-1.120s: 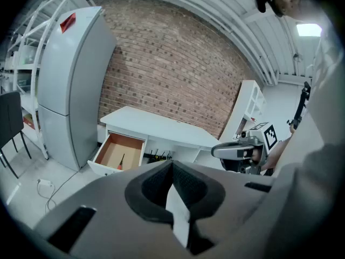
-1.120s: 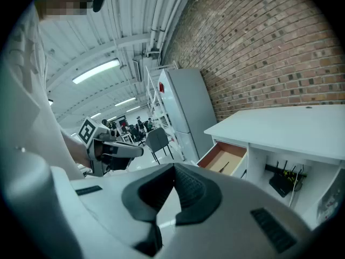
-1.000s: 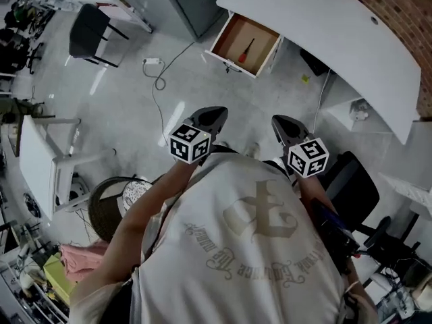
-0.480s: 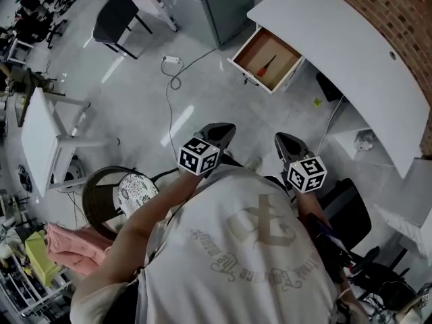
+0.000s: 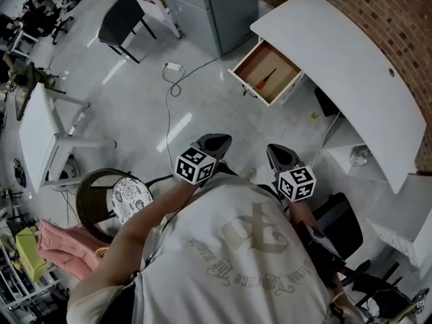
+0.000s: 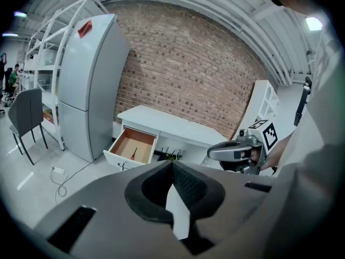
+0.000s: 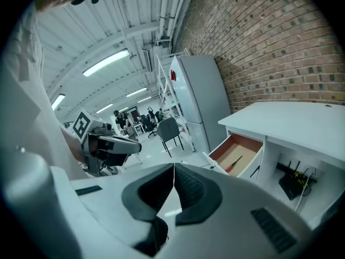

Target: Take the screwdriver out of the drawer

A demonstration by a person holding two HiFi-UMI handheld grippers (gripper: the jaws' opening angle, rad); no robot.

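From the head view, the person stands well apart from the long white curved desk [image 5: 337, 59]. Its shallow wood-lined drawer [image 5: 260, 61] is pulled out, and the slim red-handled screwdriver [image 5: 265, 77] lies alone on its floor at a slant. The step in hand looks like the approach, since neither tool is anywhere near the drawer yet. To do it well, the person should close the gap first and spread one pair of tongs before passing over the drawer's front wall. The grip is best taken across the red handle (the thicker end, easier to pinch than the thin shaft), followed by a straight lift clear of the walls. The left gripper [image 5: 217, 140] and right gripper [image 5: 277, 152] are held out before the chest, side by side and apart, both aimed toward the drawer.

In the left gripper view, its black pads are pressed together with nothing between them. The drawer [image 6: 129, 143] sits ahead, left of the jaw line, and the other gripper floats at the right, tipped slightly down.

In the right gripper view, these tongs are also closed on each other and empty. The screwdriver [image 7: 233, 164] shows in the drawer off to the right, so this hand seems the nearer one for the reach.
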